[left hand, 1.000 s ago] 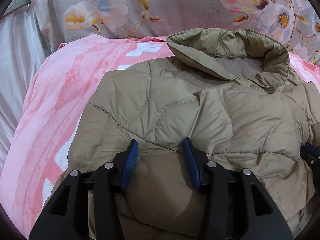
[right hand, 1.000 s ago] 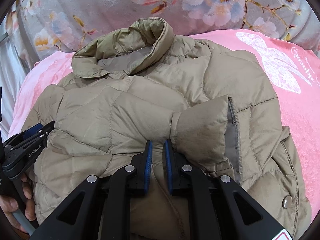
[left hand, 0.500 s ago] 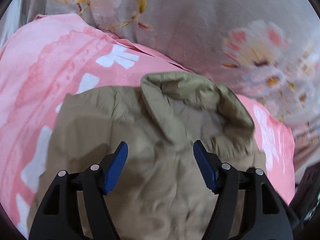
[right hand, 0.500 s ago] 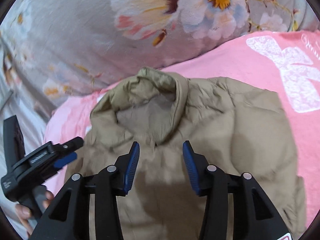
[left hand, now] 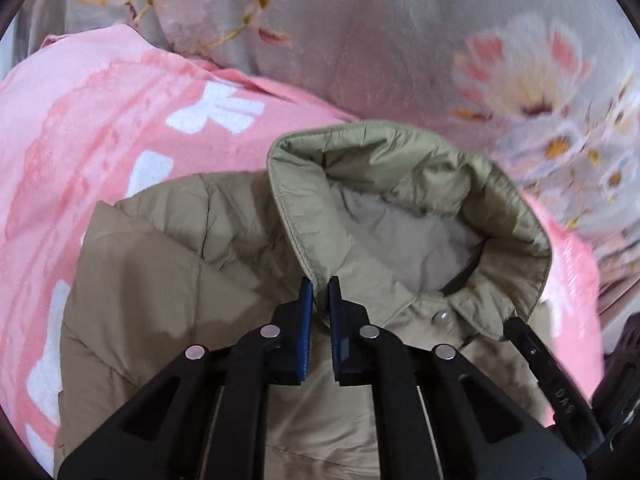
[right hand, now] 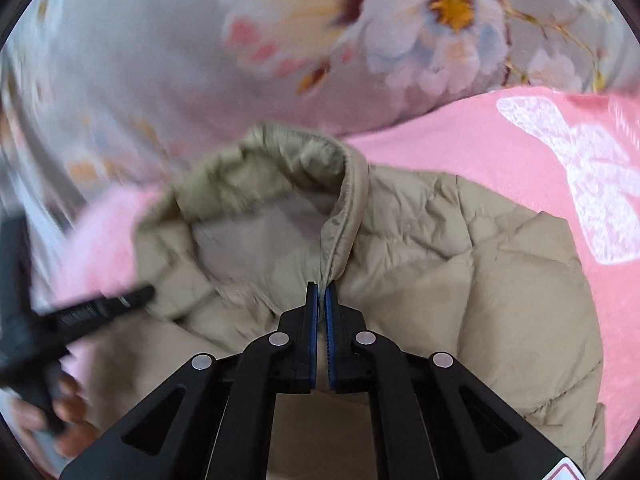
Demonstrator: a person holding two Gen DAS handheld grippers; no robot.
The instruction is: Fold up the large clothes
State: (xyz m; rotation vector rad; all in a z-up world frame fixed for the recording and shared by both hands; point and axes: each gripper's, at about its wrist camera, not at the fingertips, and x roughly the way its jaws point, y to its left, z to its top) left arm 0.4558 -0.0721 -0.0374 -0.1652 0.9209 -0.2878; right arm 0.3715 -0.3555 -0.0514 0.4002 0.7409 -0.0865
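A tan quilted puffer jacket [left hand: 168, 264] lies on a pink blanket, its collar [left hand: 404, 168] standing up at the far end. My left gripper [left hand: 319, 284] is shut on the collar's left edge. My right gripper [right hand: 321, 289] is shut on the collar's right edge [right hand: 344, 224], where it meets the jacket front [right hand: 500, 292]. The other gripper shows at the edge of each view: the right one low right in the left wrist view [left hand: 560, 392], the left one, blurred, at the left of the right wrist view [right hand: 100, 304].
The pink blanket [left hand: 80, 128] with white patterns [right hand: 592, 188] covers the bed around the jacket. A grey floral quilt [left hand: 400, 40] is piled behind the collar. A bare hand [right hand: 64, 420] holds the left gripper's handle.
Both grippers were open above the jacket half a second ago. They have moved forward to the collar and shut on its two edges.
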